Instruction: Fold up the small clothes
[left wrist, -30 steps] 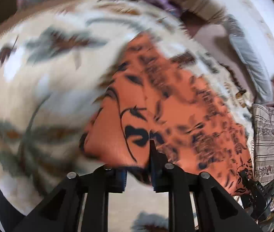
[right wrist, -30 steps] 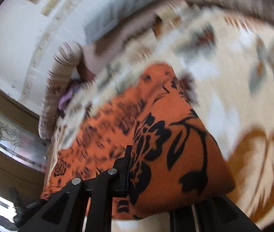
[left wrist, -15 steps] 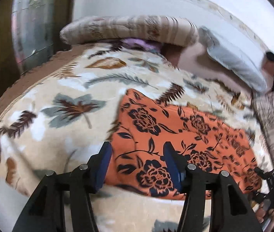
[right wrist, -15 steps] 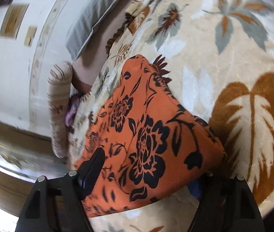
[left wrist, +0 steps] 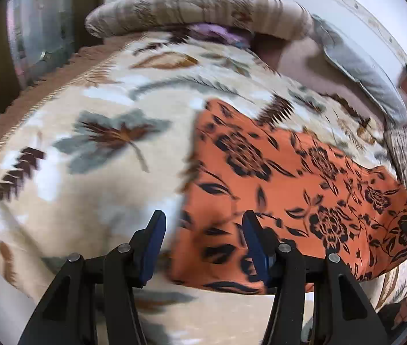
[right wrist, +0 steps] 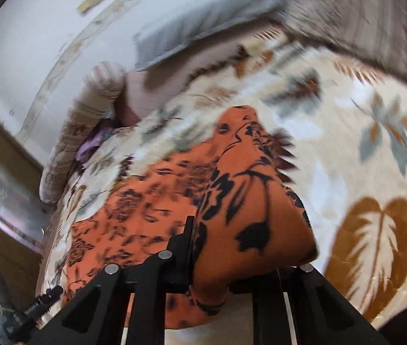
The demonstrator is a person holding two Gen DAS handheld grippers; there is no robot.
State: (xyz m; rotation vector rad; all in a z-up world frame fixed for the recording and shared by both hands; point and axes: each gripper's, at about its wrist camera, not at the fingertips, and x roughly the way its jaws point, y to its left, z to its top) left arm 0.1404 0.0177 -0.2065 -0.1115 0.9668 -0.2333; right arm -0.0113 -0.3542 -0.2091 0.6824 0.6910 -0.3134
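No text, label or number can be read anywhere — only blurred patterns.

An orange garment (left wrist: 289, 178) printed with black flowers, leaves and vines lies spread on the bed, reaching from the near edge toward the pillows. It lies mostly flat, its long sides running diagonally and its far corner coming to a point. In the right wrist view the near end of the cloth (right wrist: 249, 207) rises in a rounded hump, with one fold running along it.
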